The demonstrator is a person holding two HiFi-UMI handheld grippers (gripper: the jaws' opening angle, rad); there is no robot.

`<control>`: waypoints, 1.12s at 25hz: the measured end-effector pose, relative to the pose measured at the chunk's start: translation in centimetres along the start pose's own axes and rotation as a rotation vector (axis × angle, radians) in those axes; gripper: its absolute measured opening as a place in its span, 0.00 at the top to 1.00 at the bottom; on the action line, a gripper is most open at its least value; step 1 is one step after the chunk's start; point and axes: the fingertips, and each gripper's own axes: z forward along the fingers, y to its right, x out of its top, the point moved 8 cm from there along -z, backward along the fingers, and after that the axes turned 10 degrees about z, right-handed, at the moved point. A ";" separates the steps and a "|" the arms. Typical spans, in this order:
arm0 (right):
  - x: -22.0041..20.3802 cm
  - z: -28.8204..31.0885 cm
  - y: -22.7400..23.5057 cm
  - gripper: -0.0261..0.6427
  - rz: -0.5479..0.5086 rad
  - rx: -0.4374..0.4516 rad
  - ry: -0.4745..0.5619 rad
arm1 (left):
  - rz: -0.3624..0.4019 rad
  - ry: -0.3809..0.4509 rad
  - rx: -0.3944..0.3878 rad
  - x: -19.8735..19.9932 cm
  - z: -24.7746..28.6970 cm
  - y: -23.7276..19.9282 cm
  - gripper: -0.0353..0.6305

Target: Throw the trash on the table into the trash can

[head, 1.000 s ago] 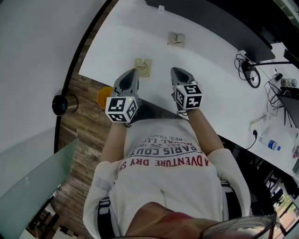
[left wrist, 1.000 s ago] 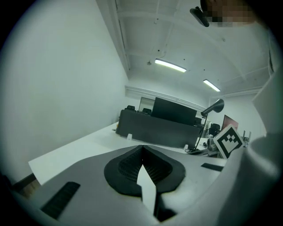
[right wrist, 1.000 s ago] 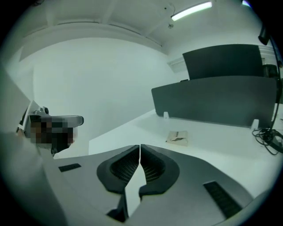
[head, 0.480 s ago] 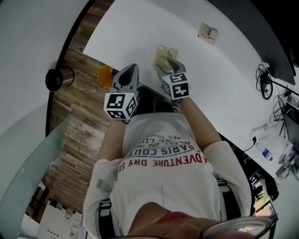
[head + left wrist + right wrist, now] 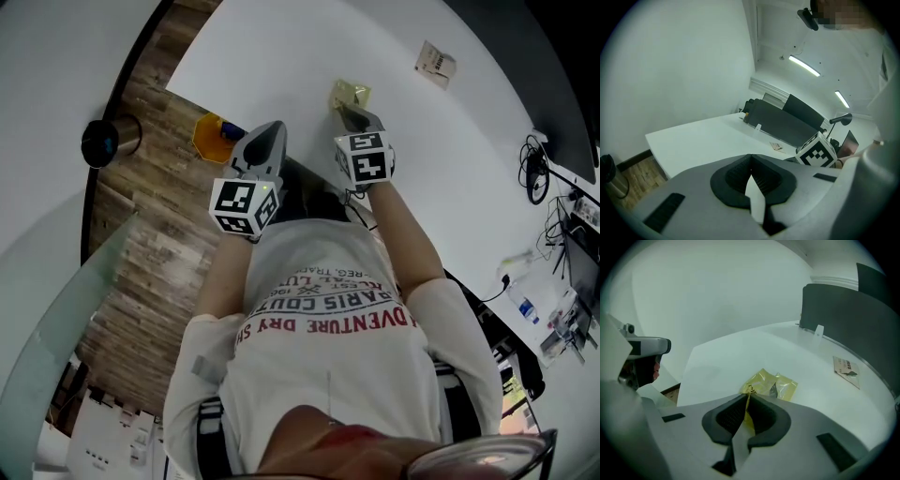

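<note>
On the table [image 5: 281, 56] straight ahead of you lies the wrapper [image 5: 349, 93], near the table's near edge. The packet [image 5: 436, 64] lies farther off and to its right, well apart. The open bin [image 5: 210, 137] stands on the floor [image 5: 159, 234], just off the table's near-left edge. The round can [image 5: 101, 141] stands farther left. Cables [image 5: 536, 173] lie on the table far right.

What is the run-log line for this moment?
right hand-held gripper: jaws just closed on yellow wrapper | left hand-held gripper: shut, empty

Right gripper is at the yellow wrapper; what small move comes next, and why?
Probably a short lift: the right gripper has just been closing its jaws and now pinches the yellow wrapper, which lies on the white table.
</note>
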 end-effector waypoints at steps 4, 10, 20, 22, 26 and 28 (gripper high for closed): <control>0.3 -0.5 -0.1 0.91 -0.030 0.029 0.006 | -0.006 0.014 0.011 -0.4 -0.8 0.8 0.91; 1.8 -1.8 -4.7 0.92 -0.120 0.158 0.071 | -0.061 0.056 0.120 -1.8 -4.5 0.1 0.91; 2.1 4.0 -23.4 0.92 -0.462 0.596 0.031 | -0.252 0.091 0.475 -8.7 -15.3 -7.3 0.91; 0.7 6.3 -27.4 0.92 -0.510 0.666 -0.016 | -0.302 0.097 0.549 -10.8 -17.7 -9.4 0.91; -3.4 12.3 -33.1 0.92 -0.614 0.736 -0.111 | -0.393 0.095 0.655 -15.6 -21.1 -13.9 0.91; -5.8 15.9 -34.3 0.92 -0.651 0.741 -0.171 | -0.445 0.090 0.691 -18.4 -21.5 -16.1 0.91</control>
